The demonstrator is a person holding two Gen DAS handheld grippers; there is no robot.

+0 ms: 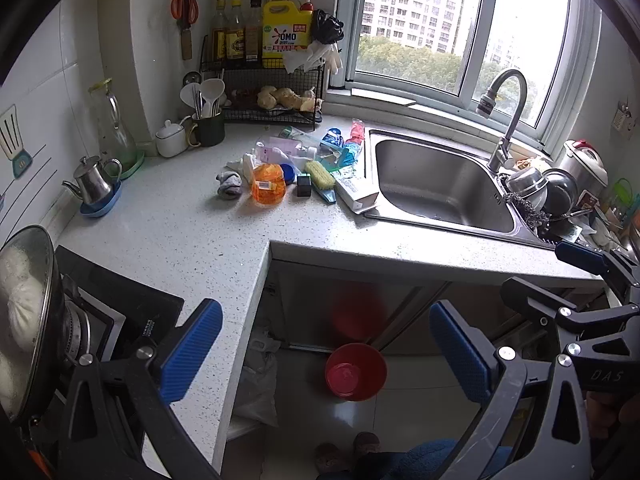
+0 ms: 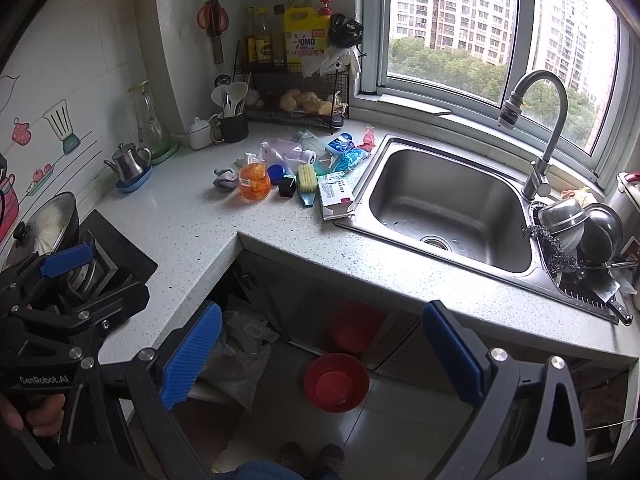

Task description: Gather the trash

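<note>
A heap of trash lies on the speckled counter left of the sink: an orange plastic pack [image 1: 269,184] [image 2: 253,181], a grey sock [image 1: 229,184], a blue lid [image 1: 287,172], a small black box [image 1: 304,185] [image 2: 286,187], a yellow brush [image 1: 321,176] [image 2: 307,179], a white carton [image 1: 355,191] [image 2: 335,195] and blue wrappers [image 1: 340,152] [image 2: 346,152]. A red bin [image 1: 355,372] [image 2: 335,381] stands on the floor below. My left gripper [image 1: 324,356] and my right gripper [image 2: 320,356] both hang open and empty, well in front of the counter, above the bin.
A steel sink [image 1: 440,184] [image 2: 452,208] with a tap sits right of the heap, with bowls [image 2: 576,224] stacked beside it. A stove with a lidded pan [image 1: 28,320] is at the left. A kettle [image 1: 94,184], utensil cup [image 1: 206,128] and wire rack [image 1: 272,100] line the wall.
</note>
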